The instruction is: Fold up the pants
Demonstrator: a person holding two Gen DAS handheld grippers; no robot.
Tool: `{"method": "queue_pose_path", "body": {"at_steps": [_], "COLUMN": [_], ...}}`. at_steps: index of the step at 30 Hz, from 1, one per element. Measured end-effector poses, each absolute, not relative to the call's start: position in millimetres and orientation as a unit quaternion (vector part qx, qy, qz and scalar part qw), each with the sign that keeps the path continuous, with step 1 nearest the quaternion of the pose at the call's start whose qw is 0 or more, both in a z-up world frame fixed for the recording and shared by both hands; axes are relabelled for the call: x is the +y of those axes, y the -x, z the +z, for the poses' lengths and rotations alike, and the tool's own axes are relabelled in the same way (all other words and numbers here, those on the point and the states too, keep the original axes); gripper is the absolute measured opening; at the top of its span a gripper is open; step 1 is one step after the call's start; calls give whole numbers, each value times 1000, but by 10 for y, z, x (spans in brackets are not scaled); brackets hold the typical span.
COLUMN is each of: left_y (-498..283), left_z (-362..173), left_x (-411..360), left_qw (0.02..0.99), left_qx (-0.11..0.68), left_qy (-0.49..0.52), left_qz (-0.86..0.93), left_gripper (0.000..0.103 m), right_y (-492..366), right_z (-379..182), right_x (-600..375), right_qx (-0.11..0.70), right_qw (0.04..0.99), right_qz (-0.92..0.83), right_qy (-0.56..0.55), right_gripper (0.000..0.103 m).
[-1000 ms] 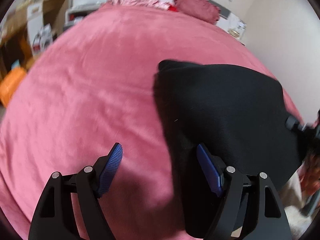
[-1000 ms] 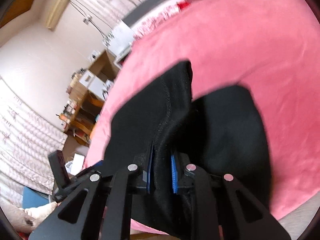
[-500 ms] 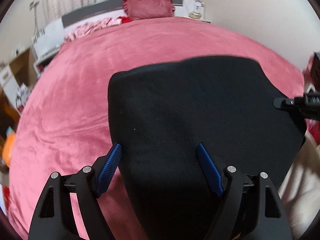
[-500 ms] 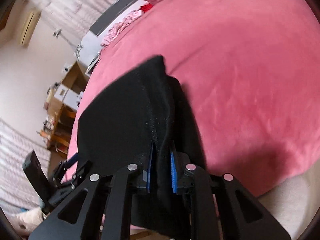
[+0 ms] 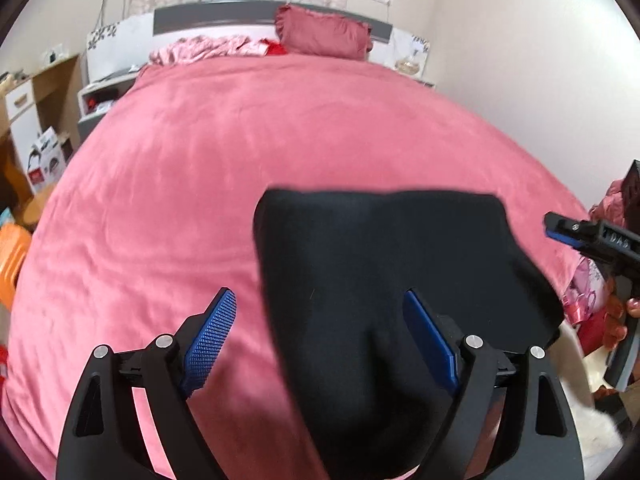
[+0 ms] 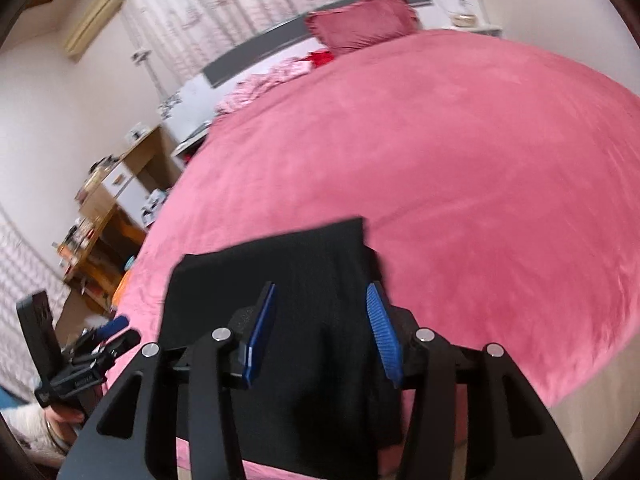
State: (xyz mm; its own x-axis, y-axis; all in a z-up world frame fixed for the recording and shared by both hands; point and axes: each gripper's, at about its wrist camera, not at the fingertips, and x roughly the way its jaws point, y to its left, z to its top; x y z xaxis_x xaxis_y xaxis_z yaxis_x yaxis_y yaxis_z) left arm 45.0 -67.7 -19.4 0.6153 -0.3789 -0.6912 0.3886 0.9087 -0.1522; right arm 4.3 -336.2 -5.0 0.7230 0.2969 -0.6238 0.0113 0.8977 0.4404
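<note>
The black pants lie folded in a compact rectangle on the pink bed cover, close to its near edge. My left gripper hovers over the left part of the pants, its jaws opening wide, and the blue pads do not touch the cloth. In the right wrist view the pants lie under my right gripper, whose jaws are opening with the pads clear of the fabric. Each gripper shows in the other's view, the right gripper at the pants' right side and the left gripper at their left.
A dark pink pillow and rumpled pink bedding lie by the grey headboard. A wooden shelf unit and an orange object stand left of the bed. Red and pink items sit on the right.
My right gripper has let go of the raised fold of the pants and opened. The pants now lie flat. Both grippers have drawn back and risen, and the left one has opened wider.
</note>
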Motion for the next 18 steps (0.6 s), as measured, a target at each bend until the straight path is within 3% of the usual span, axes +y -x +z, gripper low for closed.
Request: {"method": "queue_pose_path", "body": {"at_steps": [13,18], "left_y": [-1177,-1486], "left_z": [-464,-740], "left_x": [-1559,-1577], "left_qw": [877,868], "left_qx": [410,436], "left_qy": [-127,-104], "left_qz": [-215,-214], "left_gripper": [84,97], "right_y": [-767,-903], "right_z": [-420,-708], "right_x": [-2881,-2939], "right_qx": [418,422], "right_qw": [892,891], "right_qz": [109,105], "right_qy": [-131,-126], "right_gripper": [46,45]}}
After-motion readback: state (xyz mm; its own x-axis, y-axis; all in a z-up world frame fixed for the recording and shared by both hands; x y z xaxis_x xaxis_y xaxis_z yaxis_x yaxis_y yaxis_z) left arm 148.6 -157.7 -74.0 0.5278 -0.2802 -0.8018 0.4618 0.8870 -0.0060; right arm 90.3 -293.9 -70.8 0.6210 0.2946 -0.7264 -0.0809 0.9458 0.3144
